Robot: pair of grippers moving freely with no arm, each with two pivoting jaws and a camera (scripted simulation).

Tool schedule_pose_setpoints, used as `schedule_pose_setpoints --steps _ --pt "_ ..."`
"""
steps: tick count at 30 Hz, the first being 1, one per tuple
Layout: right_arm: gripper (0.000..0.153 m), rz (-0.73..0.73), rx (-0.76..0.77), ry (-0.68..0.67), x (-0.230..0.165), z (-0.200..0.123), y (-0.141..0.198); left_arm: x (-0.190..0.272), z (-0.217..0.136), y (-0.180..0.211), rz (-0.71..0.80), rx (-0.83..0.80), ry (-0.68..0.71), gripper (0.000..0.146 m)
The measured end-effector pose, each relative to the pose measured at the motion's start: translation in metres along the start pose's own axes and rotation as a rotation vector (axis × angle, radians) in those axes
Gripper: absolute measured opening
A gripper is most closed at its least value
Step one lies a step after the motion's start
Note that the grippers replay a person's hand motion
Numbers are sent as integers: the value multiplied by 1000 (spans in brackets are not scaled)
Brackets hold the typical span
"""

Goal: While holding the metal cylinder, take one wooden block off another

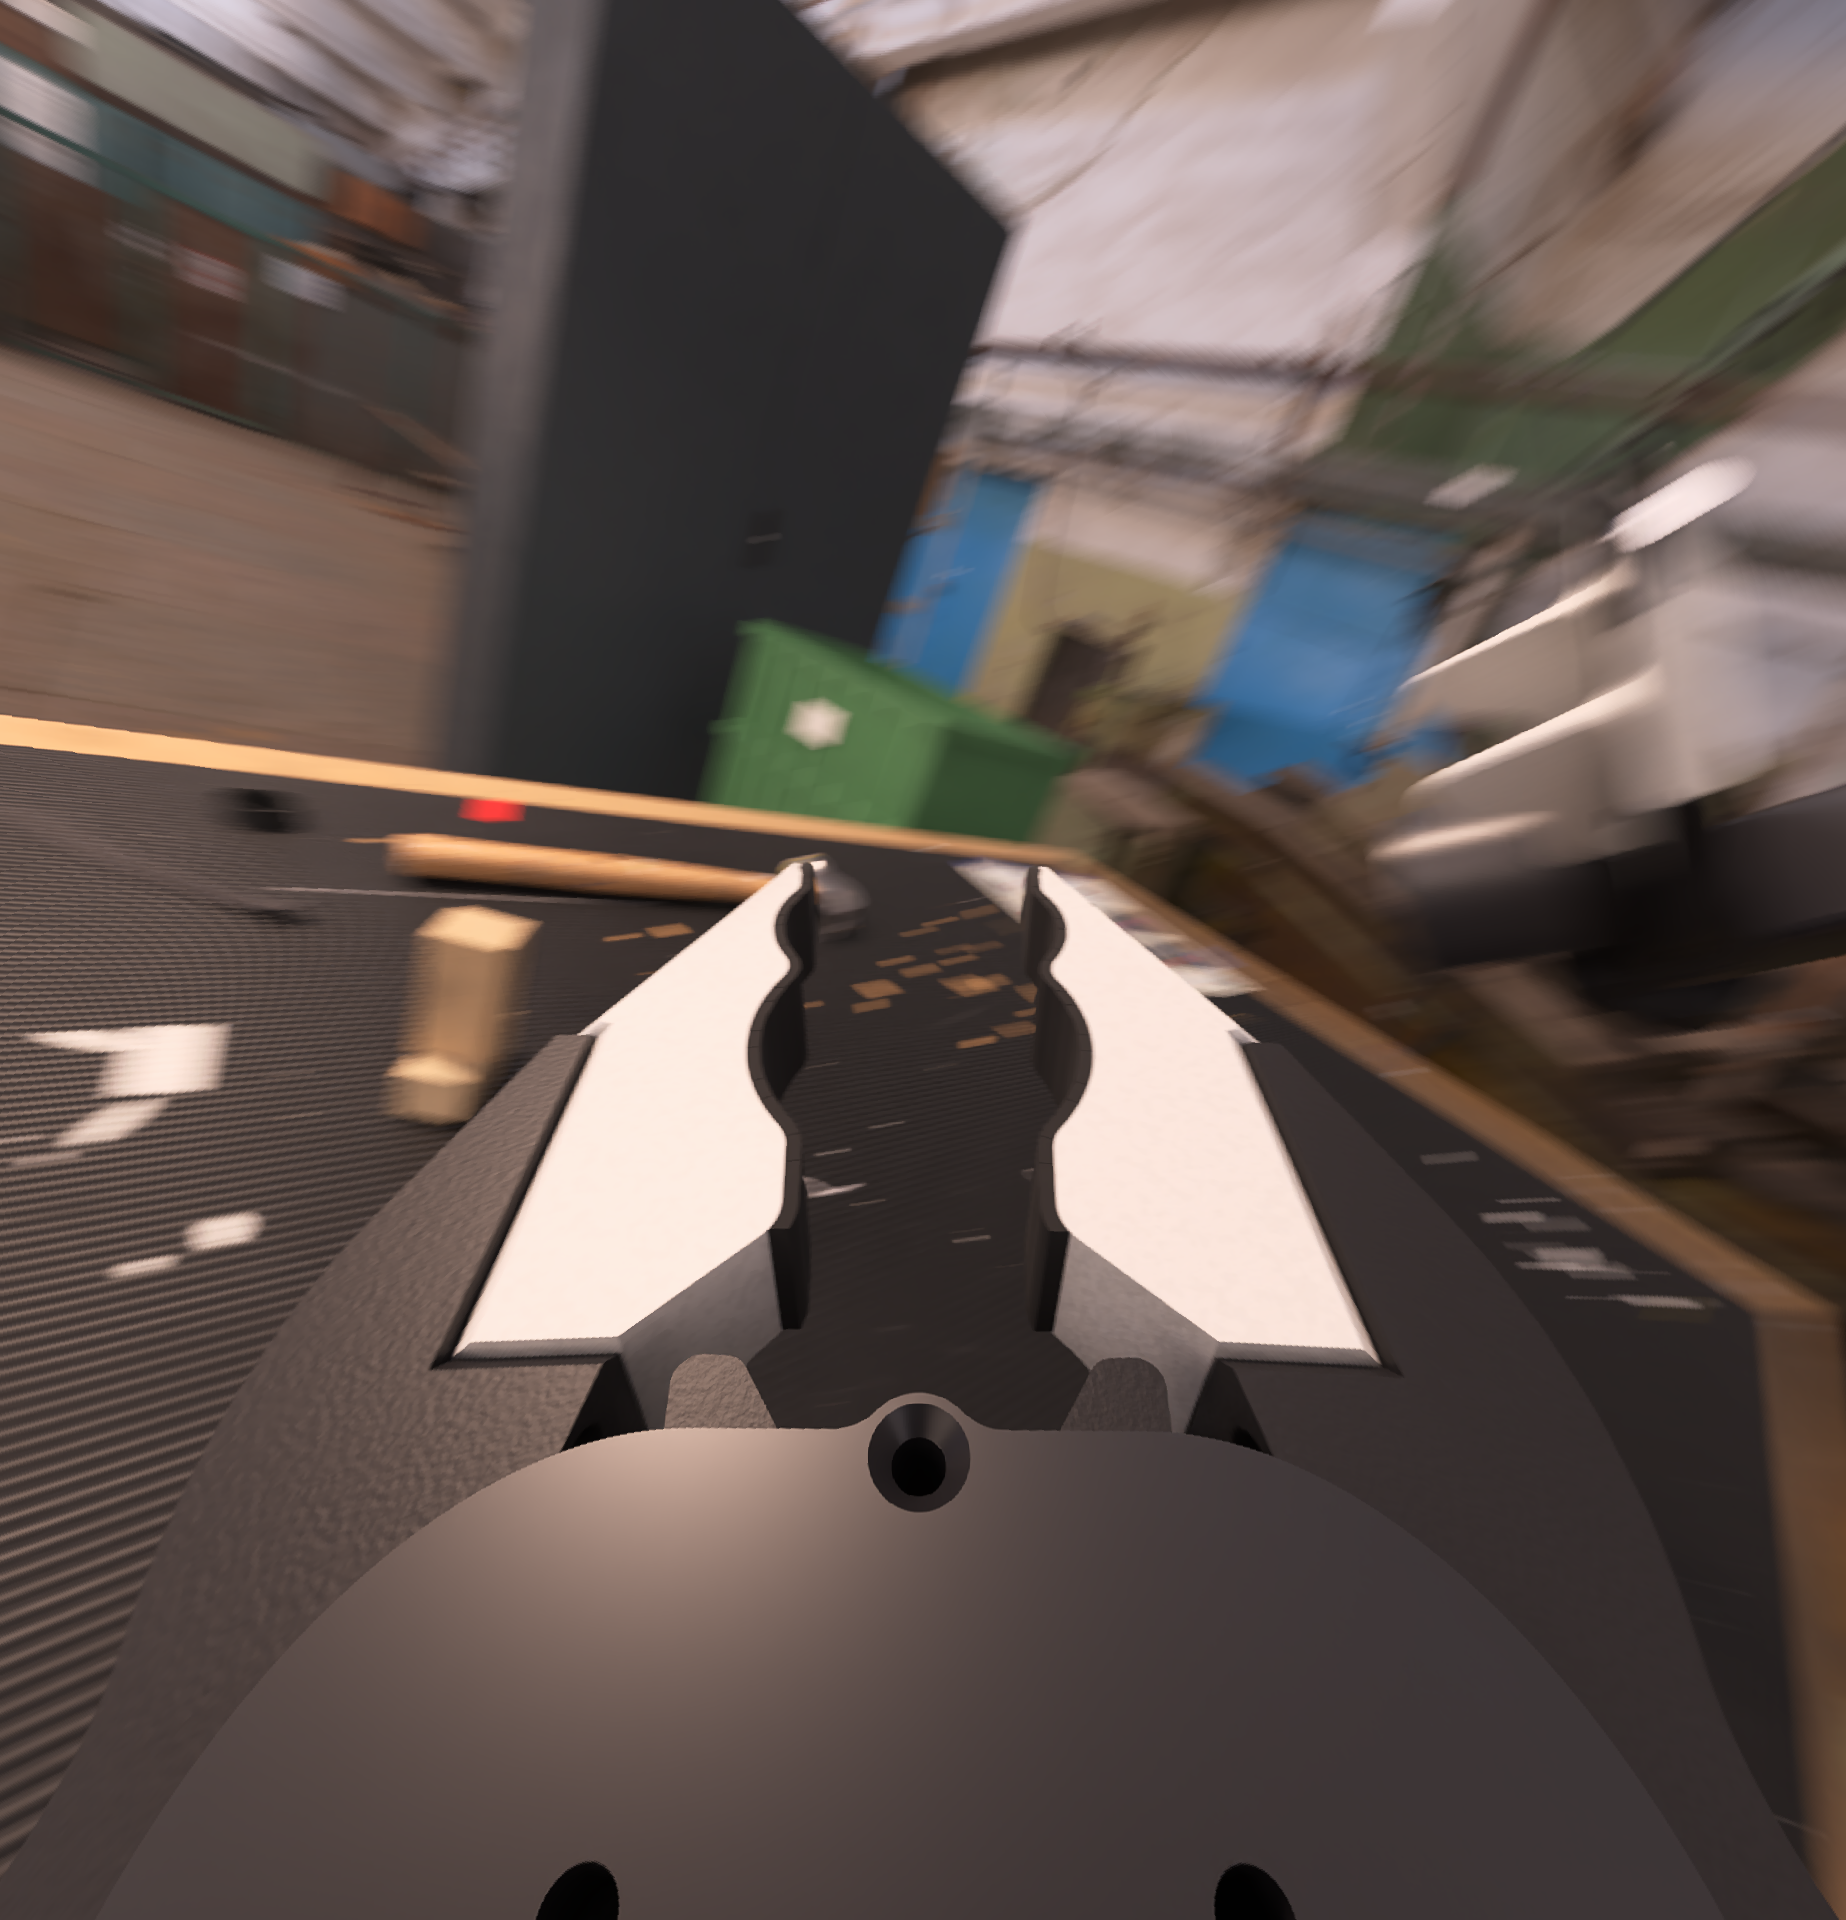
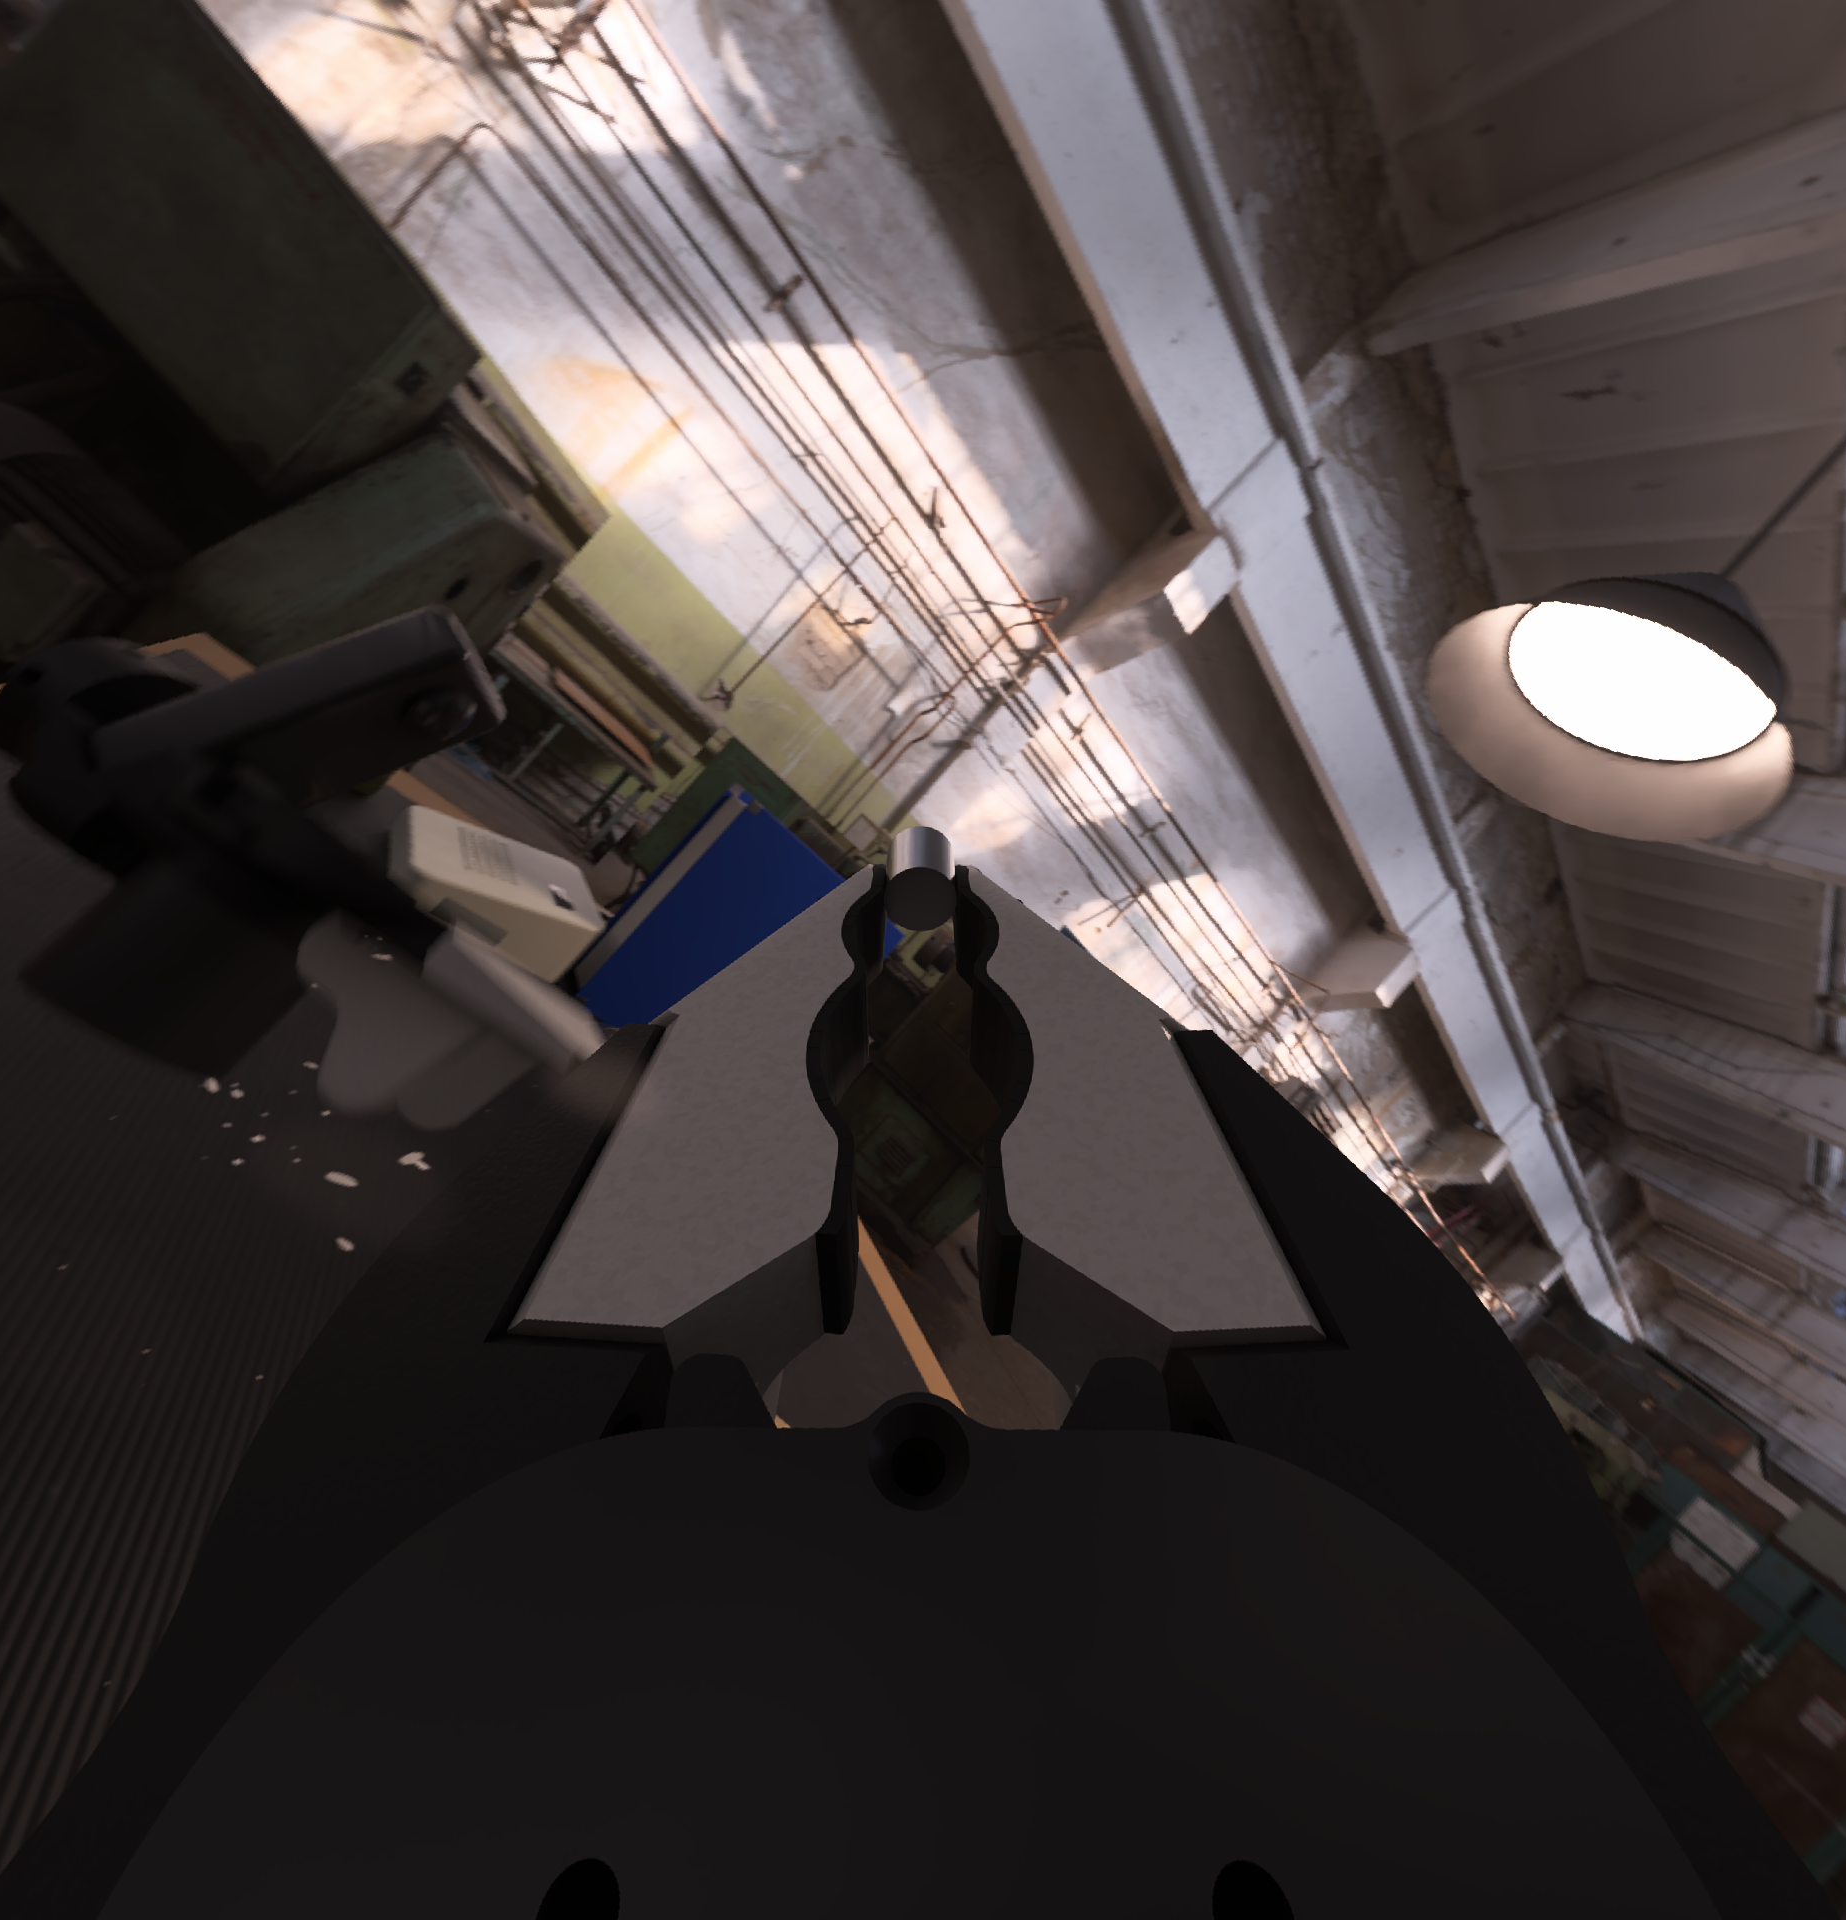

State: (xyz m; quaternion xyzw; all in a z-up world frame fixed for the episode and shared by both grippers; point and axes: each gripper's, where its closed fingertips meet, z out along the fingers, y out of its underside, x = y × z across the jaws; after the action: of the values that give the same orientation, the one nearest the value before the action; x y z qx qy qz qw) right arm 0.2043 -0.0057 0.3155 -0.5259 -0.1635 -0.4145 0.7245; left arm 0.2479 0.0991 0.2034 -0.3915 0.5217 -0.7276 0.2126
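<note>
In the right wrist view my right gripper (image 2: 921, 896) is shut on a small metal cylinder (image 2: 921, 881) at its fingertips, held up off the table and pointing toward the ceiling. In the left wrist view my left gripper (image 1: 919, 894) is open and empty, low over the dark table mat (image 1: 171, 1039). A pale upright wooden block (image 1: 472, 977) stands on a lower wooden block (image 1: 436, 1086), to the left of my left fingers and apart from them. The view is blurred. The left gripper's dark body (image 2: 223, 748) also shows in the right wrist view, at the left.
A hammer with a wooden handle (image 1: 576, 868) lies across the mat beyond the blocks, its head (image 1: 841, 899) just past my left fingertip. A red item (image 1: 491, 810) and a black item (image 1: 259, 810) sit near the far wooden table edge (image 1: 1418, 1081). A lamp (image 2: 1615, 707) hangs overhead.
</note>
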Motion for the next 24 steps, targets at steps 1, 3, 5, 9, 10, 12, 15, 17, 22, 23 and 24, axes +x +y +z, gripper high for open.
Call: schedule_pose_setpoints --steps 1,3,5,9,10,12,15,17,22,23,24 --pt "12 5 -2 22 9 -4 -2 -20 8 10 99 -28 -112 49" --pt "12 13 -8 47 20 -10 -2 -53 26 26 222 -88 -235 63" --pt "12 4 -23 62 25 -13 1 -84 46 37 277 -153 -300 73" --pt "12 8 -63 53 25 -13 13 -130 90 53 350 -193 -339 80" --pt "12 12 -72 49 25 -12 16 -140 99 60 368 -211 -343 81" --pt "12 23 -95 52 25 -11 24 -159 115 74 363 -256 -343 82" --pt "12 65 -137 91 31 -11 38 -171 130 92 283 -382 -269 70" --pt "12 109 -143 121 37 -12 44 -175 135 96 280 -419 -245 64" --pt "12 189 -174 149 44 -13 64 -178 139 111 207 -529 -191 44" --pt "12 206 -191 157 45 -13 70 -178 139 112 194 -537 -175 40" --pt "12 229 -214 169 45 -13 77 -178 140 112 199 -543 -161 36"
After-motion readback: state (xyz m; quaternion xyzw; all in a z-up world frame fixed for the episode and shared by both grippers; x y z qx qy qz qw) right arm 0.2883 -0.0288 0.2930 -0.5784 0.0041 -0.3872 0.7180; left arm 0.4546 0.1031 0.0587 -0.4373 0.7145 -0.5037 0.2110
